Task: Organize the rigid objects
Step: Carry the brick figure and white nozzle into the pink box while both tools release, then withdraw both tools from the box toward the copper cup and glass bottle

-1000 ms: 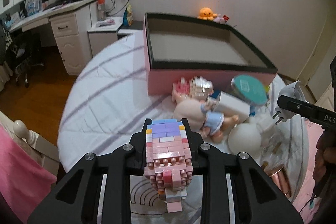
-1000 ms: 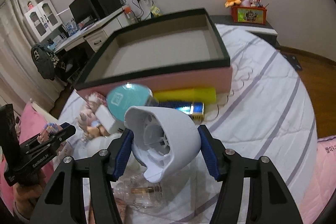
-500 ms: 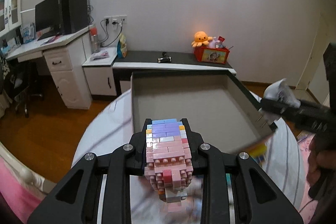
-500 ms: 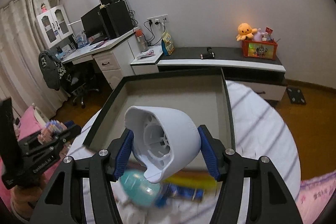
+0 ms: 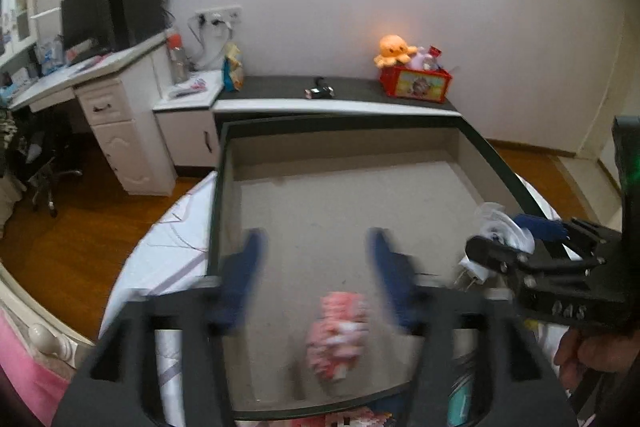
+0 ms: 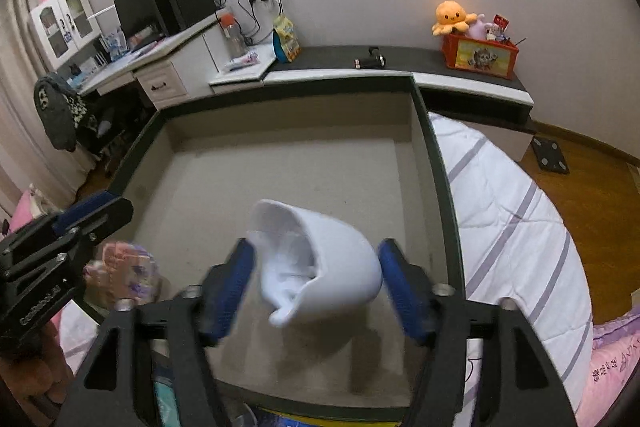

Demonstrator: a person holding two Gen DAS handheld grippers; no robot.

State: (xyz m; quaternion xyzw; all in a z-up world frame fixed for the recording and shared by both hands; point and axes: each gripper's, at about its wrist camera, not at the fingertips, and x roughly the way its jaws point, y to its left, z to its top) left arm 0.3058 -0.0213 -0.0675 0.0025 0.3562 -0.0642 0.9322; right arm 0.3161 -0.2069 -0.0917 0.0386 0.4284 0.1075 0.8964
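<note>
The left gripper (image 5: 316,267) stood wide apart, its blue pads (image 5: 240,279) blurred, and the pink brick figure (image 5: 338,339) lay loose below and between them, touching neither pad, smeared by motion over the near part of the box floor. The right gripper (image 6: 314,283) was likewise spread, and the white plug-in lamp (image 6: 320,267) sat between its pads (image 6: 400,291) with a visible gap on each side, tilted with its open end toward the left pad; whether it rested on the floor of the box or was in the air could not be told.

Under both claws lay the large box (image 6: 434,163), dark-rimmed with a pale grey floor, standing on the striped white bedding (image 6: 512,211) that spread to the right of the right claw. In the left wrist view the right claw (image 5: 504,243) showed off to the right over the box's right rim (image 5: 500,163).

Beyond the box's far wall ran a low dark shelf (image 6: 332,57) against the wall, carrying a red bin (image 6: 480,55) with an orange octopus plush (image 6: 452,17), and further left a white desk (image 6: 132,67) with a monitor (image 6: 136,9)
</note>
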